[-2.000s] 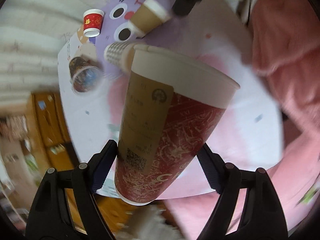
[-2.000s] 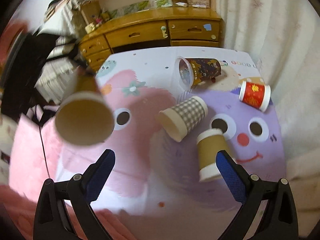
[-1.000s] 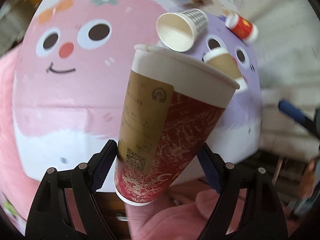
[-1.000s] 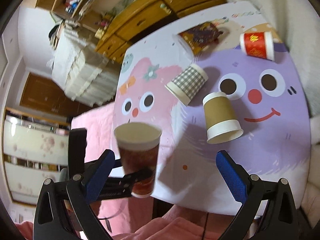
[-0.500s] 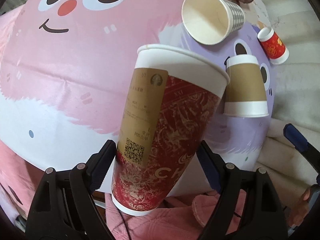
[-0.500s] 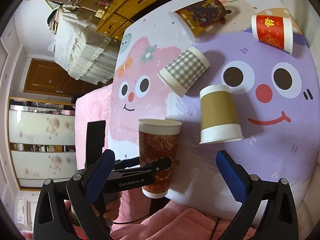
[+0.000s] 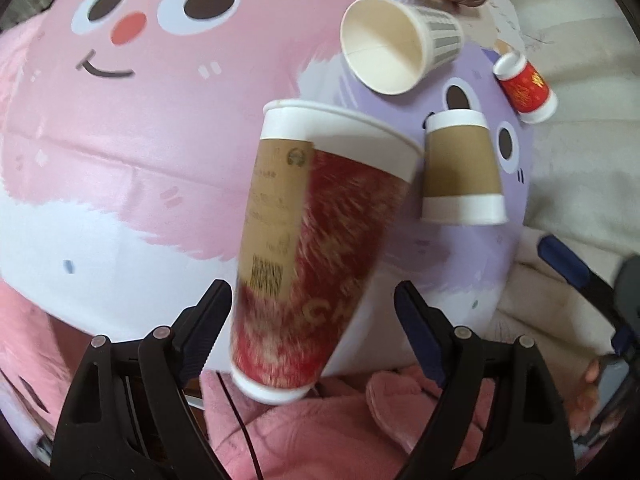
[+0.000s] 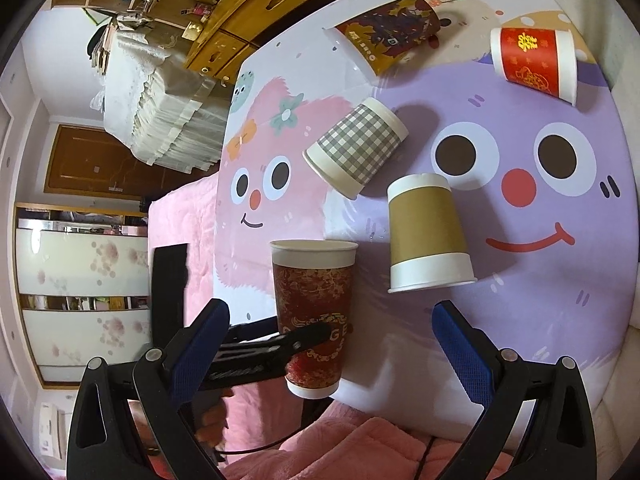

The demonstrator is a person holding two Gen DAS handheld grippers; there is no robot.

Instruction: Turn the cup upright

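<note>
A tall red paper cup (image 7: pixel 316 240) with a white rim and a brown label stands mouth up between my left gripper's (image 7: pixel 314 300) fingers. The cup looks motion-blurred and there are gaps between it and both pads, so the jaws have come apart. In the right wrist view the red cup (image 8: pixel 314 308) sits at the near edge of the table, with the left gripper's black finger across its lower part. My right gripper (image 8: pixel 332 328) is open and empty, above the table's near edge.
On the cartoon tablecloth (image 8: pixel 540 300): a brown cup (image 8: pixel 428 236) upside down, a checked cup (image 8: pixel 356 148) on its side, a dark patterned cup (image 8: pixel 384 32) on its side, a small red cup (image 8: pixel 536 62) on its side. Pink bedding (image 8: pixel 360 448) lies below the table edge.
The left gripper turned the red cup upright and lowered it to the table's near edge. Its jaws have now widened off the cup. The right gripper stayed open.
</note>
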